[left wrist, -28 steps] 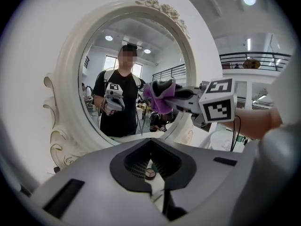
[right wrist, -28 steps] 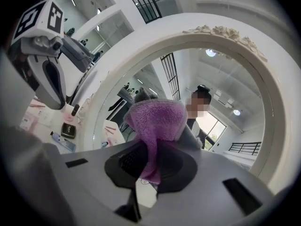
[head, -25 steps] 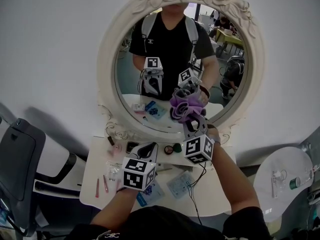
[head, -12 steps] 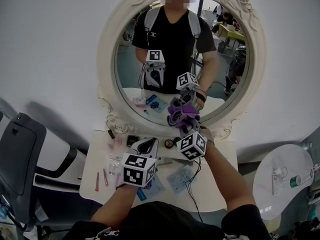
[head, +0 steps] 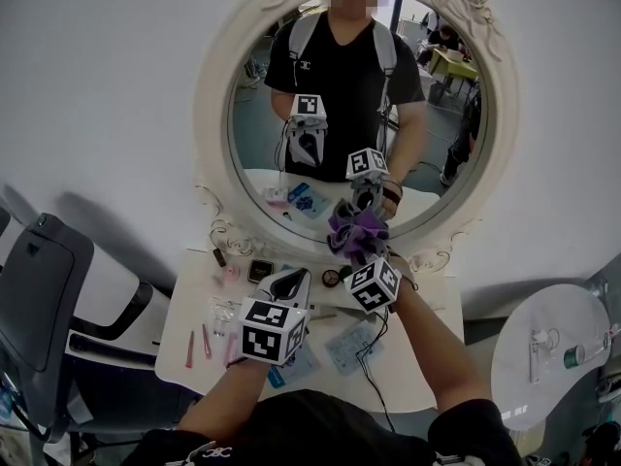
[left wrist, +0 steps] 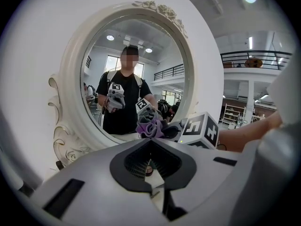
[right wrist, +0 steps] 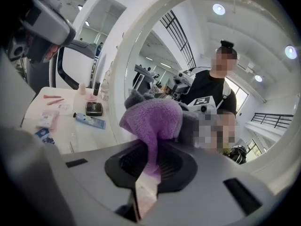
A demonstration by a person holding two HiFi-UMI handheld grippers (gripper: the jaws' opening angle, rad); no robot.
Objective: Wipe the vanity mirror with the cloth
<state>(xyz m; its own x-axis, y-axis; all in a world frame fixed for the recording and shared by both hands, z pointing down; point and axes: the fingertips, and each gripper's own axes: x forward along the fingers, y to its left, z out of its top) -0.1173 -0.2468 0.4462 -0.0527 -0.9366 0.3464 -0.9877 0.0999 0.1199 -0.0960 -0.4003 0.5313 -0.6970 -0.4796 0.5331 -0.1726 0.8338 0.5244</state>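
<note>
The oval vanity mirror (head: 215, 115) has a white frame carved with roses and stands at the back of the table. A purple cloth (head: 357, 233) is bunched against the lower part of the glass, just above the bottom rim. My right gripper (head: 362, 250) is shut on it; in the right gripper view the cloth (right wrist: 155, 121) hangs down between the jaws of the right gripper (right wrist: 149, 166). My left gripper (head: 291, 280) hovers over the table, left of the right one, shut and holding nothing. The left gripper view looks past the left gripper (left wrist: 150, 161) to the mirror (left wrist: 75, 79) and the cloth (left wrist: 150, 127).
The white table (head: 417, 357) holds small cosmetics: pink sticks (head: 197, 343), a dark compact (head: 259, 271), blue packets (head: 349, 348) and a black cable (head: 374, 377). A dark chair (head: 44, 289) stands at the left. A round white side table (head: 543, 352) stands at the right.
My right gripper has carried the purple cloth down the glass towards the bottom rim. The left gripper has stayed over the table.
</note>
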